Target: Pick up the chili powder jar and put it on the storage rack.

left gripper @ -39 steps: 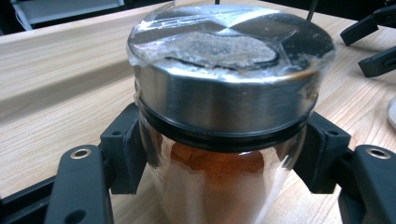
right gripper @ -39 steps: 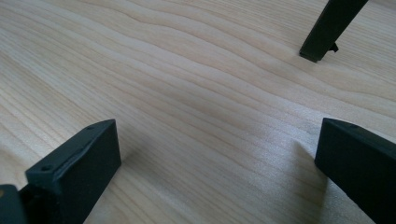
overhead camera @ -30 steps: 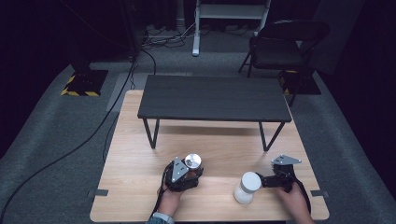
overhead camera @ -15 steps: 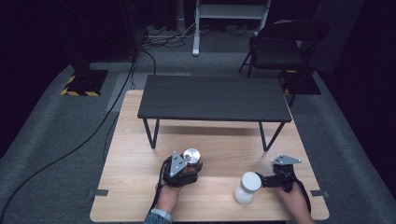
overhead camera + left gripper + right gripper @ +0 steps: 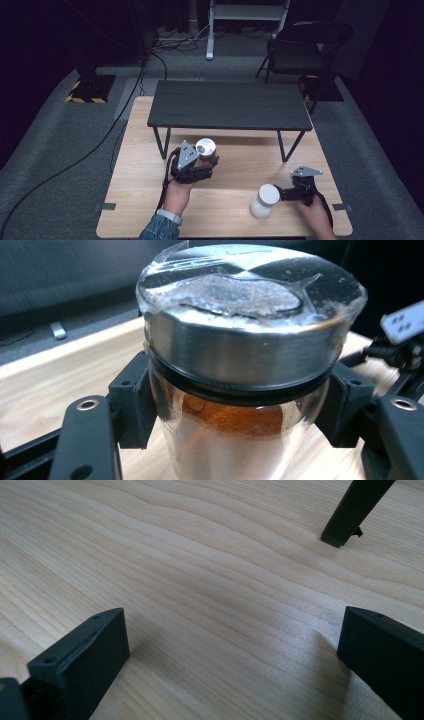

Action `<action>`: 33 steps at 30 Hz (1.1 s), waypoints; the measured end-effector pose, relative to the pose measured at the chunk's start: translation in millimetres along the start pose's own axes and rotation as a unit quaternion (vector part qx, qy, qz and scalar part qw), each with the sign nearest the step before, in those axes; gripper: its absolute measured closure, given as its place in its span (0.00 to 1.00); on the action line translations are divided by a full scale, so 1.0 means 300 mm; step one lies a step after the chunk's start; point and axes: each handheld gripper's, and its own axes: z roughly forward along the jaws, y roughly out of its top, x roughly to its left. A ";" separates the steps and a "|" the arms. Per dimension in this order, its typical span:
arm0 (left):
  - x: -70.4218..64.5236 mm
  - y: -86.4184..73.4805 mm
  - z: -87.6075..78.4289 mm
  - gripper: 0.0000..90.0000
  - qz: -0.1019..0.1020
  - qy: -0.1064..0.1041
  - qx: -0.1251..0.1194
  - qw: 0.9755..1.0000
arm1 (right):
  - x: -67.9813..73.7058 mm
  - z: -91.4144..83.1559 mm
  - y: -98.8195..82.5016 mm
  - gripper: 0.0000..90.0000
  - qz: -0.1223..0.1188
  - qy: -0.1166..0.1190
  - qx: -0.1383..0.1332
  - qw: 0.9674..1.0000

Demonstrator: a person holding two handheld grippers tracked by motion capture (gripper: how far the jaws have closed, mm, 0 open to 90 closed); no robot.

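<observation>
We see a glass jar (image 5: 235,405) of rust-coloured powder with a metal lid, clamped between our left gripper's (image 5: 200,165) fingers above the wooden table (image 5: 235,160). Our right gripper (image 5: 235,650) rests beside a white bottle (image 5: 265,201), fingers spread wide, holding nothing.

Silver-lidded jar (image 5: 240,365) (rust-brown powder inside), white bottle (image 5: 265,200), pale wood table (image 5: 240,160)

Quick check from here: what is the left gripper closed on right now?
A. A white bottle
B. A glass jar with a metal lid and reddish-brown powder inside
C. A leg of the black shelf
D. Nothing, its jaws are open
B: in the left gripper view the left gripper clamps both sides of the glass jar, just under its metal lid, with reddish-brown powder inside.
</observation>
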 end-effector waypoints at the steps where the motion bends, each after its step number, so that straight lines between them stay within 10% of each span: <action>1: 0.003 0.024 -0.004 0.34 0.003 0.001 -0.003 1.000 | 0.000 0.000 0.000 0.00 0.000 0.000 0.000 1.000; 18: 0.051 0.319 0.073 0.34 0.002 0.054 -0.023 0.998 | 0.002 -0.004 -0.003 0.00 -0.005 0.004 0.000 1.000; 33: 0.095 0.344 0.223 0.34 -0.022 0.098 0.004 0.995 | 0.003 -0.003 -0.003 0.00 -0.009 0.007 -0.001 1.000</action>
